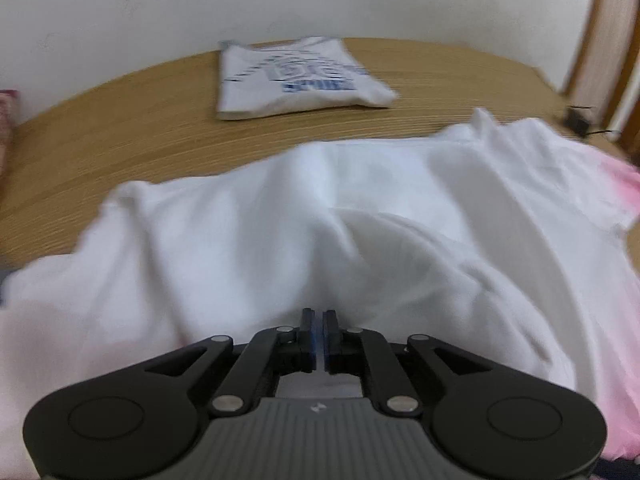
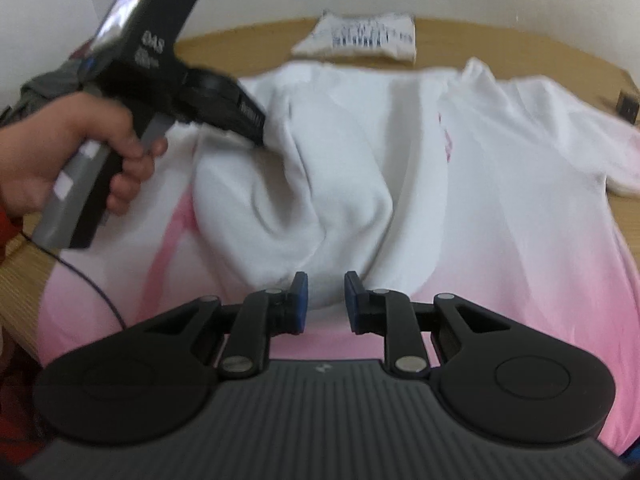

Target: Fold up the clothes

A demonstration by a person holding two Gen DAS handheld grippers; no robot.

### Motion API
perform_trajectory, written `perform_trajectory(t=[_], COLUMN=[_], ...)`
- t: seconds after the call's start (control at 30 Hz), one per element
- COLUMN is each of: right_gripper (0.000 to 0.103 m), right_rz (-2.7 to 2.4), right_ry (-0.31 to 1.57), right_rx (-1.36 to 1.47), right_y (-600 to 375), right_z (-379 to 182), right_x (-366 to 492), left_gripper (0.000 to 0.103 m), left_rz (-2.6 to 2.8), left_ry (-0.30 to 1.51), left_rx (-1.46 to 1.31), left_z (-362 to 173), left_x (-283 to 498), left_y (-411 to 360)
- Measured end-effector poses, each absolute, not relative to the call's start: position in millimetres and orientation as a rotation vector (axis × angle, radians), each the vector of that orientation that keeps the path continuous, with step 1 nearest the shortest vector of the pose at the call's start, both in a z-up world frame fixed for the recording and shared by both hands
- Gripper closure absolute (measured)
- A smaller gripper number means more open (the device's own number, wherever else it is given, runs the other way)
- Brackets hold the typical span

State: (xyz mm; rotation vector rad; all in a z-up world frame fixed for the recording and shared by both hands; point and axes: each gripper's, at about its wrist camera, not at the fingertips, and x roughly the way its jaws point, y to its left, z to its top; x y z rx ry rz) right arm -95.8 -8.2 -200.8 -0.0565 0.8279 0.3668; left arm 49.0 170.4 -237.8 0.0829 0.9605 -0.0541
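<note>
Both hand-held grippers meet the white-and-pink shirt (image 2: pixel 400 168): left (image 1: pixel 319 314) nearly closed, right (image 2: pixel 326 280) parted around a fold.

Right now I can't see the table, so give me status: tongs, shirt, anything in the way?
Left tongs nearly shut over white-and-pink shirt, grip unclear. Right tongs part open at a raised fold. Folded printed shirt lies clear behind.

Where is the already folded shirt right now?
The folded white shirt with blue print lies at the table's far edge against the wall, beyond the spread white-and-pink shirt in both wrist views.
</note>
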Motion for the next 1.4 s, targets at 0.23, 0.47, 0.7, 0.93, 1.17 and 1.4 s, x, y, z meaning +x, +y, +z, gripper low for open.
perform_trajectory(t=[0.23, 0.47, 0.7, 0.93, 1.17, 1.4], right_gripper=[0.079, 0.081, 0.078, 0.037, 0.034, 0.034], right_rz=[0.402, 0.466, 0.411, 0.488, 0.566, 0.586], right_ry=[0.669, 0.750, 0.798, 0.715, 0.767, 0.808], right_rx=[-0.192, -0.011, -0.096, -0.253, -0.280, -0.321], right_y=[25, 9, 28, 83, 131, 143], right_z=[-200, -243, -229, -197, -200, -210], right_x=[-49, -53, -58, -88, -107, -126], left_gripper=[0.088, 0.088, 0.088, 0.076, 0.050, 0.042], left_rz=[0.098, 0.229, 0.307, 0.450, 0.629, 0.610], left_ry=[0.895, 0.897, 0.935, 0.856, 0.726, 0.542], left_rx=[0.082, 0.027, -0.041, -0.249, -0.730, -1.251], left_z=[-175, -149, -165, -181, -200, -251], left_x=[8, -27, -60, -106, -169, -232], left_y=[202, 255, 321, 445, 618, 739])
